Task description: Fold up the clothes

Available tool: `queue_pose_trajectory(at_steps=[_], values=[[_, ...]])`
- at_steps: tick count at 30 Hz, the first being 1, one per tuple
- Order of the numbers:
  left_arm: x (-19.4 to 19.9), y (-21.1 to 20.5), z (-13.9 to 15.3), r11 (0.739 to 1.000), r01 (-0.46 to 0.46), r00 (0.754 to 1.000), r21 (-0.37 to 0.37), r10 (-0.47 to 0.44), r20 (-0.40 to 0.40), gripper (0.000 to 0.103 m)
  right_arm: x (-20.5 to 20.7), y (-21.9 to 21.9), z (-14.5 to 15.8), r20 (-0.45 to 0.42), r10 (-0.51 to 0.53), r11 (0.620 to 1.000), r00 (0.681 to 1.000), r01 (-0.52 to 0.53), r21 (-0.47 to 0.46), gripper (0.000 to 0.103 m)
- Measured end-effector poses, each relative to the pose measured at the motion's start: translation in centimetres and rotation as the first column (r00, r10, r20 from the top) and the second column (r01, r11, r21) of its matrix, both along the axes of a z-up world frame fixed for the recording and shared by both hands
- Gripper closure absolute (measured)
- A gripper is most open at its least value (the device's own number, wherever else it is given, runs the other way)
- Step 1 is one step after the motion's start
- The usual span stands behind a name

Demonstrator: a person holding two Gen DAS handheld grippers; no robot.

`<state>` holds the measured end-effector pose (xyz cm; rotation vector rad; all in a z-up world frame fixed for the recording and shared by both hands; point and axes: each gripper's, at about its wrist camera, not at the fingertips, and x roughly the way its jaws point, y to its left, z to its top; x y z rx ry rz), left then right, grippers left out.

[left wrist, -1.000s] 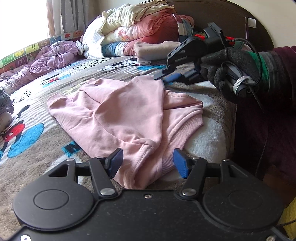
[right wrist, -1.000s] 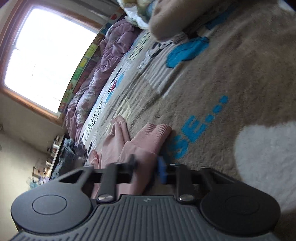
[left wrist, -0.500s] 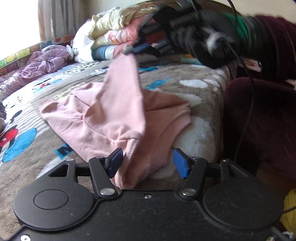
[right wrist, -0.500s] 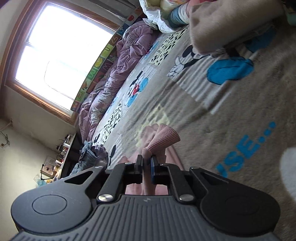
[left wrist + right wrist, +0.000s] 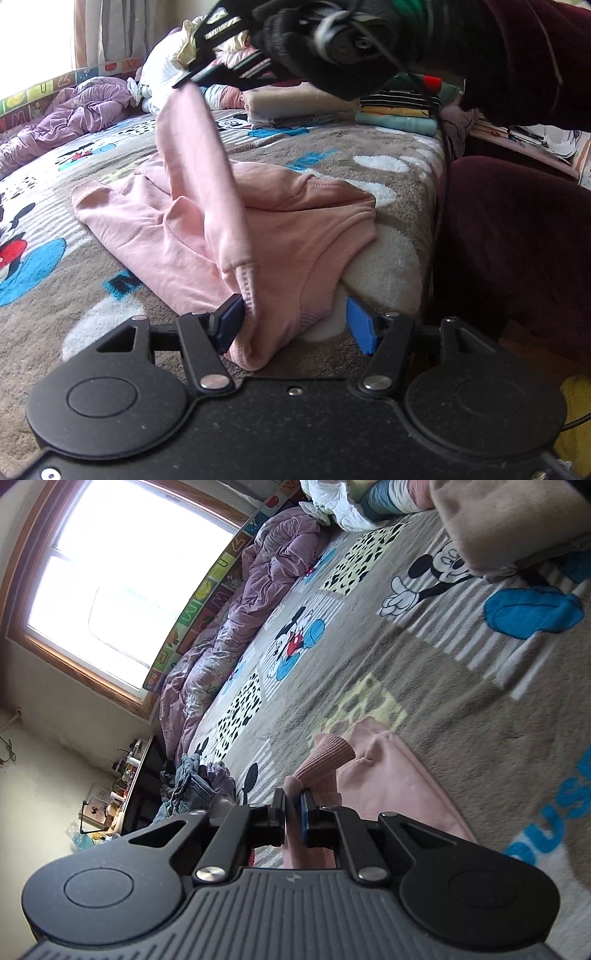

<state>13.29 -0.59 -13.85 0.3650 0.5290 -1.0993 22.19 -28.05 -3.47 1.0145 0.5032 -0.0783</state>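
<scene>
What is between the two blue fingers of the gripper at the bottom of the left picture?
In the left wrist view, the pink sweatshirt's hem bunches between the open left hand-held gripper's fingers, beside the left one.

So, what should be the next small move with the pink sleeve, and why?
Probably carry the right gripper across and lay the sleeve over the pink sweatshirt's body. It is shut on the ribbed cuff and holds the sleeve lifted, while the left gripper is open around the hem, not gripping it.
</scene>
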Motion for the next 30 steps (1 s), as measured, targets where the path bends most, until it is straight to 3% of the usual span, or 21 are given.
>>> queue_pose_trajectory(at_steps=[20,23,27,30], values=[[1.3,1.5,-0.3,0.999,0.013,0.998,-0.033,-0.015,-0.061,0.042,8.9,7.6,-2.7,-0.164,0.068,0.964,0.984,-0.107,-0.242,0.093],[1.6,1.6,-0.3,0.999,0.015,0.998,-0.036,-0.017,-0.068,0.041,9.8,8.4,-2.9,-0.179,0.092,0.957,0.980,-0.137,-0.256,0.088],[1.8,1.8,-0.2,0.999,0.016,0.997,-0.039,-0.019,-0.077,0.041,10.2,9.1,-2.1,-0.147,0.143,0.941,0.979,-0.181,-0.287,0.068],[1.8,1.9,-0.1,0.999,0.017,0.997,-0.037,-0.020,-0.080,0.041,10.0,9.3,-0.9,-0.106,0.184,0.928,0.977,-0.208,-0.310,0.063]])
